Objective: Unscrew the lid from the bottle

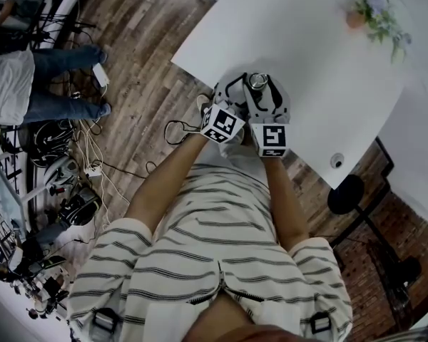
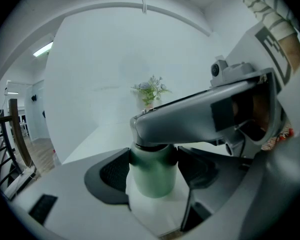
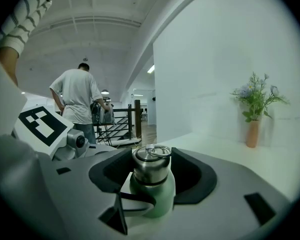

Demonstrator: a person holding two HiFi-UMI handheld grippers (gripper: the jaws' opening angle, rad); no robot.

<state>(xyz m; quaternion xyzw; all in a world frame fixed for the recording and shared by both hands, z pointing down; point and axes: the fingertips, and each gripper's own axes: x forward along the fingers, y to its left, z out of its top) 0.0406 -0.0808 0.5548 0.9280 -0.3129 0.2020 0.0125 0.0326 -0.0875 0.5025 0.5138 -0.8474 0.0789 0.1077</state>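
Left tongs (image 2: 152, 169) clamp bottle (image 2: 151, 178); right tongs (image 3: 152, 170) grip lid (image 3: 151, 165).

The right gripper (image 3: 151, 170) has its jaws bearing on both sides of the steel lid (image 3: 150, 173) of the upright green bottle (image 3: 157, 200).

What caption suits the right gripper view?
Right tool closed on the green bottle's steel lid; flower vase on white table behind.

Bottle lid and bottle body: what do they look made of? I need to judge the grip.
Lid: looks like bare brushed steel, silvery with soft highlights, with a wire ring on top. Bottle body: matte pale green coat, probably painted metal underneath, though plastic cannot be ruled out.
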